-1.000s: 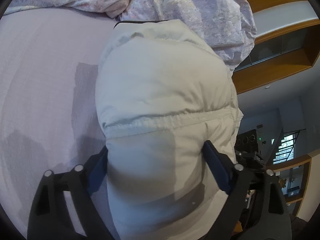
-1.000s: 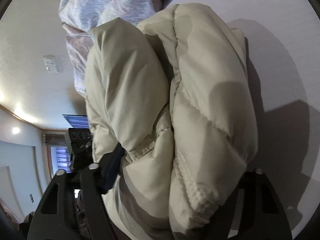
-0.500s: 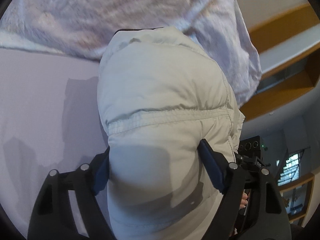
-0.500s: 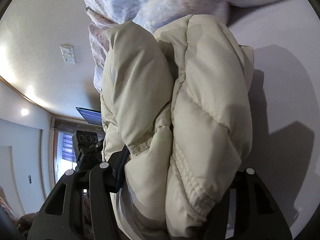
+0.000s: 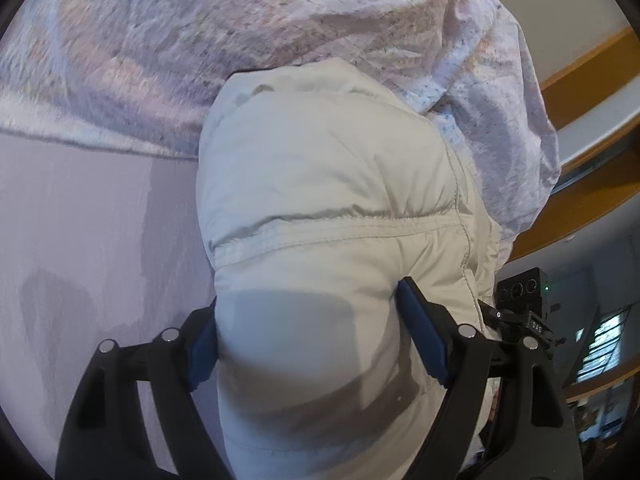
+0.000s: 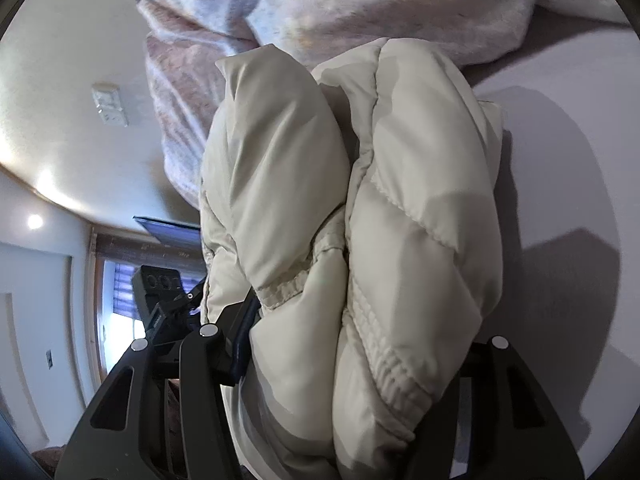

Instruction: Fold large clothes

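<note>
A cream puffer jacket [image 5: 328, 208] fills the middle of both views, bunched into thick quilted folds. My left gripper [image 5: 308, 340] is shut on a thick fold of it, the blue pads pressing both sides. My right gripper [image 6: 352, 352] is shut on another bundle of the same jacket [image 6: 400, 220], with an elastic cuff [image 6: 384, 360] between the fingers. The jacket hangs lifted above the lilac bed sheet [image 5: 80, 240] and casts a shadow on it.
A crumpled pale floral duvet [image 5: 280, 32] lies close behind the jacket, also in the right wrist view [image 6: 360, 4]. Wooden shelving [image 5: 580, 184] stands at the right. A wall, a light switch [image 6: 108, 108] and a window [image 6: 120, 288] are at the left.
Both grippers have carried the jacket toward the floral duvet, which now fills more of the top of both views. The grips have not changed.
</note>
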### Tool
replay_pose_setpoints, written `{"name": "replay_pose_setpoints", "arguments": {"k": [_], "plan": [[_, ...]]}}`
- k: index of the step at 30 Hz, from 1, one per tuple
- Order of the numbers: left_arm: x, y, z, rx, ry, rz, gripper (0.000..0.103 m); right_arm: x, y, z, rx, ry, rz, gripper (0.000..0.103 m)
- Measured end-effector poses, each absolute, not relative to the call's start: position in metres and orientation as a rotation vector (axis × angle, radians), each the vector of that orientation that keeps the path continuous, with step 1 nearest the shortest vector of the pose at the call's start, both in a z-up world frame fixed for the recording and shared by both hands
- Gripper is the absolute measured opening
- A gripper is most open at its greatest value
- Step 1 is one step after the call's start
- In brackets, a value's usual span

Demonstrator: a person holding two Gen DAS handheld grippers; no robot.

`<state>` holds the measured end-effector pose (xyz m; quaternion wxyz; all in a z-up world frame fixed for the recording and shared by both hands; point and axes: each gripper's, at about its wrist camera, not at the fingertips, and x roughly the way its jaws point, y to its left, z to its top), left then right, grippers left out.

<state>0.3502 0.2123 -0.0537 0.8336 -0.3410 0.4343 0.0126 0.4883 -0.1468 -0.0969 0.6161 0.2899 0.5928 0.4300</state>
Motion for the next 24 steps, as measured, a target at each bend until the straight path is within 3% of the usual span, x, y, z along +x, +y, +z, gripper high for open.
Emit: {"name": "replay_pose_setpoints", "arguments": {"k": [3,5,7,11,18,21,23,24], "plan": [[0.357,0.210,-0.059,-0.682,0.927,0.054,0.084,0.485,-0.149,-0.107,0.671,1.379,0.928,0.061],[0.359,0.209,-0.059,-0.674,0.930,0.070,0.087,0.477,-0.154,-0.101,0.630,1.379,0.880,0.074],[0.358,0.209,-0.057,-0.660,0.933,0.088,0.089,0.472,-0.154,-0.092,0.556,1.369,0.814,0.079],[0.353,0.200,-0.038,-0.546,0.922,0.177,0.093,0.459,-0.162,-0.063,0.431,1.323,0.733,0.082],[0.334,0.190,-0.001,-0.427,0.829,0.226,0.096,0.443,-0.180,0.006,0.253,1.081,0.570,0.082],[0.334,0.176,0.004,-0.379,0.823,0.206,0.096,0.429,-0.157,0.025,0.125,1.011,0.637,0.068],[0.337,0.165,0.003,-0.341,0.830,0.195,0.096,0.422,-0.143,0.025,0.066,0.992,0.674,0.051],[0.340,0.160,0.002,-0.322,0.837,0.193,0.096,0.417,-0.132,0.025,0.039,0.981,0.692,0.048]]}}
